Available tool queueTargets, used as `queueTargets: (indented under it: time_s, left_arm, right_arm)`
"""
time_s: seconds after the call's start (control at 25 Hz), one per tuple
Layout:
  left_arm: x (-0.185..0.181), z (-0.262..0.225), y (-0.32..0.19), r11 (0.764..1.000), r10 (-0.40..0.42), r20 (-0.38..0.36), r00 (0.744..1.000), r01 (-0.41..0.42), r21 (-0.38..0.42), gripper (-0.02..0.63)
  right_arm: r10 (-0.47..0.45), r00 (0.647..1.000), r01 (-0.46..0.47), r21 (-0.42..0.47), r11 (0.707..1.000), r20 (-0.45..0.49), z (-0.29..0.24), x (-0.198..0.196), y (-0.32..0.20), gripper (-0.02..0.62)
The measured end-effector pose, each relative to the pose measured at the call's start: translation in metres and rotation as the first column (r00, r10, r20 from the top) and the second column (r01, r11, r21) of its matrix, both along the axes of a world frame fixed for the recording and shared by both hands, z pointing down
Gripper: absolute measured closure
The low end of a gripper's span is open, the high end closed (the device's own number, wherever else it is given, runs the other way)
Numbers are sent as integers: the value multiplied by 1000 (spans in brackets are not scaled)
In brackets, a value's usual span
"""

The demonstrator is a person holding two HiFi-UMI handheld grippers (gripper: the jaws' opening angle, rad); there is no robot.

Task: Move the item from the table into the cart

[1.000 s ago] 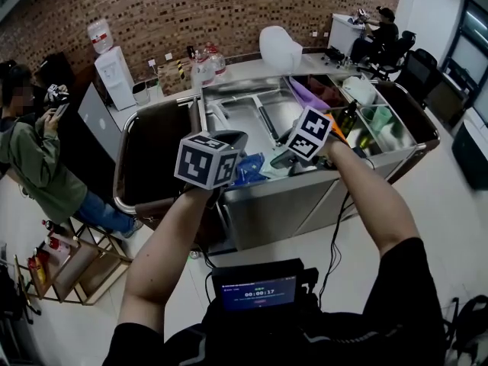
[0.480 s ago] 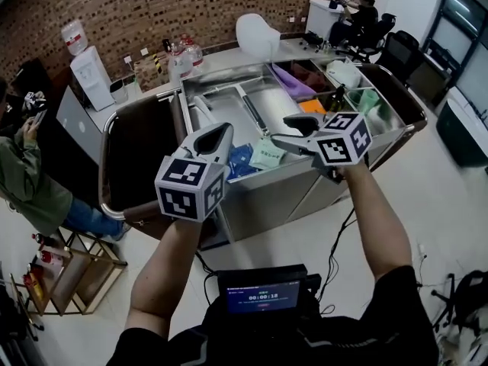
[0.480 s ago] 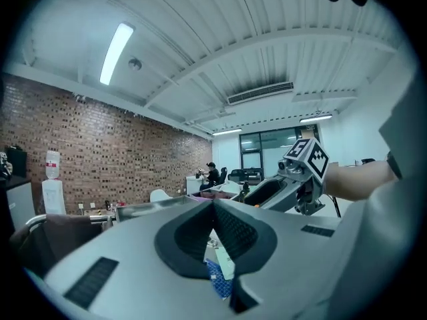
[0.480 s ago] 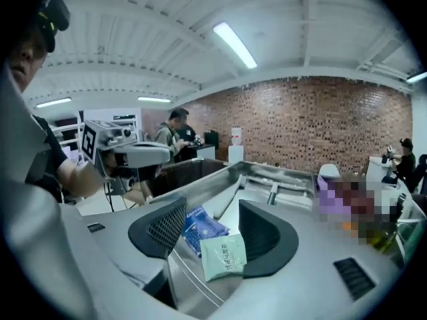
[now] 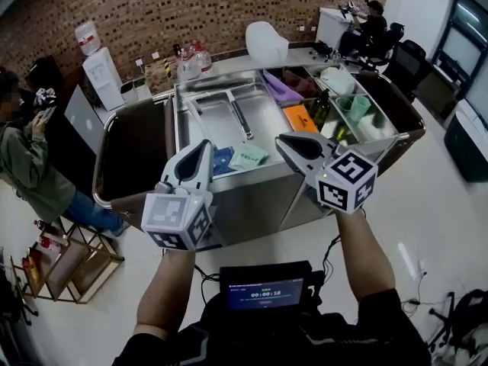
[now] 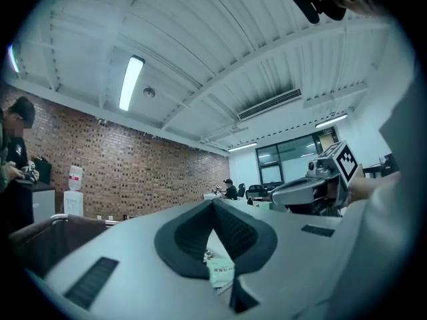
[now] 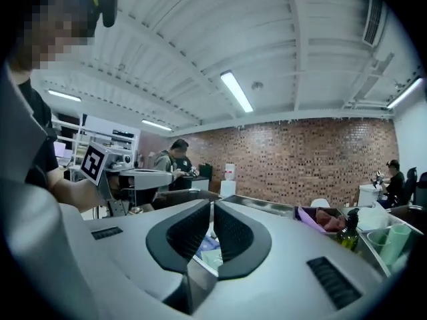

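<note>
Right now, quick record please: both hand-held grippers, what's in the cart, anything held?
left hand-held gripper: shut, empty
right hand-held gripper: jaws have just closed, shut, nothing between them
cart: steel, divided into bins
big bin: pale green packet beside blue packet
right bins: orange pack, purple bag, dark bottle, green cup
held: nothing

Cart (image 5: 255,195) shiny brushed steel; wall (image 5: 229,10) rough matt brick.
</note>
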State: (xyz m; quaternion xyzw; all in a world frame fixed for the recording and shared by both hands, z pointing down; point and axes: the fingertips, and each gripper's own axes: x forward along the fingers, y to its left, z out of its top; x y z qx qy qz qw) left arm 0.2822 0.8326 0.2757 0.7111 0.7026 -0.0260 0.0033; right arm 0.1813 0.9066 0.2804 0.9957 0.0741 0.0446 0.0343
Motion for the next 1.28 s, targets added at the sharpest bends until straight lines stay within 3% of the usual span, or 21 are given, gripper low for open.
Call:
queueTargets:
  time_s: [0.2,0.52,0.88,1.28]
  left_arm:
    - [-48,9,5,998,-65,15,998,65,-5,606]
    - [-72,32,0,991,-132,11,991,132,13,606]
    - [-43,42,-25,989,-149,-4,989,149,12,606]
    - [-26,48,-20,990,-142,0,990,142,16,606]
  right_arm:
    - [-24,998,26,21,999,-63,6,-52,13,595]
    - [-23,991,32,66,997,-132,19,-70,17,595]
    - [54,990,-46,65,997,-131,30,-50,9,595]
    - [69,991,-62,65,996,-116,40,-35,9,595]
